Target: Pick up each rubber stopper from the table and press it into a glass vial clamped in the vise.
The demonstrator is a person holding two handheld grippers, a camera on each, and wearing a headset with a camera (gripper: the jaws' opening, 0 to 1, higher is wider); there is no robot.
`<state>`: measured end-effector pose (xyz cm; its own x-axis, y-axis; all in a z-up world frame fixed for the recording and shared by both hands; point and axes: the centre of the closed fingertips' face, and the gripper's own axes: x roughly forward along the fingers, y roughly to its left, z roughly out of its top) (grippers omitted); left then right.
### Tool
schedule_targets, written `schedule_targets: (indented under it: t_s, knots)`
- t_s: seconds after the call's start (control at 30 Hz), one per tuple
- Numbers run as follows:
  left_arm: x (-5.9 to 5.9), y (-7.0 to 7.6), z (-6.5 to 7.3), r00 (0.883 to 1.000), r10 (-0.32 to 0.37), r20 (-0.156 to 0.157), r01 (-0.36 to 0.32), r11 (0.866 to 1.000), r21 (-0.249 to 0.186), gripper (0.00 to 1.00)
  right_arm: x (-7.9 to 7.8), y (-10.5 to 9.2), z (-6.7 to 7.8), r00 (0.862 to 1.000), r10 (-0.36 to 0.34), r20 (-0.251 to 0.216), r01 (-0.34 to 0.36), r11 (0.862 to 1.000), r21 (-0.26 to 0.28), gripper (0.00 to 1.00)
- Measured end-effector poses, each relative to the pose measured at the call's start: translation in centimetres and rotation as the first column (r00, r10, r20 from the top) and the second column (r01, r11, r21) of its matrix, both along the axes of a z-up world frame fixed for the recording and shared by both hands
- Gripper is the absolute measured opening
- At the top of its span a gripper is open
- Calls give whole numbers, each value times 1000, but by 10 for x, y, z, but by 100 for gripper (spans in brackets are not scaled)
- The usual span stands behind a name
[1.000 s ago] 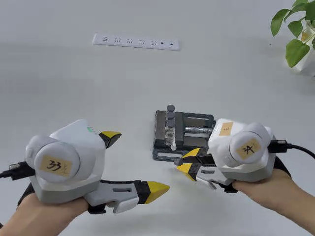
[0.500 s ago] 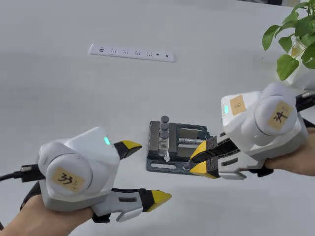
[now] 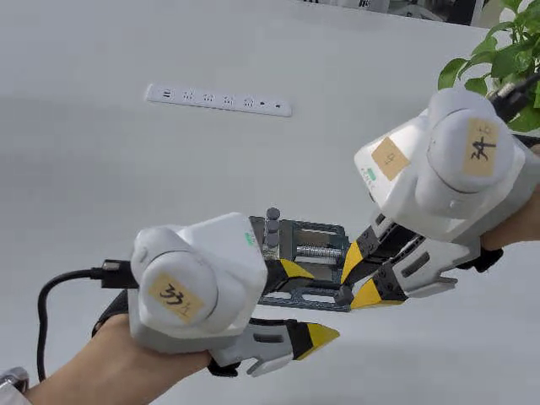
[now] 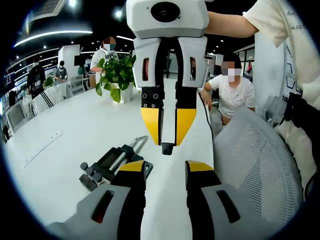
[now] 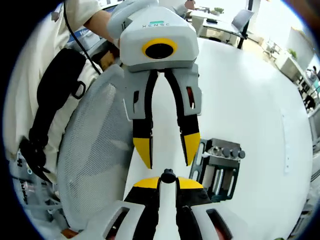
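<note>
Two grippers face each other over the white table (image 3: pixel 126 186). The left gripper (image 3: pixel 310 304), nearest, has its jaws wide and bare, and the right gripper (image 3: pixel 359 277) pinches one dark rubber stopper (image 5: pixel 167 175) at its tips, long axis along the jaws, poking toward the left gripper. Just behind them one vise (image 3: pixel 312 249) clamps a short row of capped vials (image 3: pixel 272 229), too small to count; farther off are one power strip (image 3: pixel 218 99) and a plant (image 3: pixel 494 59).
</note>
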<state>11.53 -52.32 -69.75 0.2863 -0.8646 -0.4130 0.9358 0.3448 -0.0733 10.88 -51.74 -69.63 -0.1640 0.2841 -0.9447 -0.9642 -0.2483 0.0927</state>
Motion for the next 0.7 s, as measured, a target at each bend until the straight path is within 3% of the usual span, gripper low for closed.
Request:
schedule_targets:
  t_s: [0.33,0.7]
  knots:
    - [-2,-7,-1,999,-36,-15,35,999,-9,11,-5,-5,-4,998,57,-23,-58,997,-52,6]
    - [-6,-10,-3,997,-62,-36,62,998,-15,6,-9,-7,-9,996,86,-36,-88,993,-80,6]
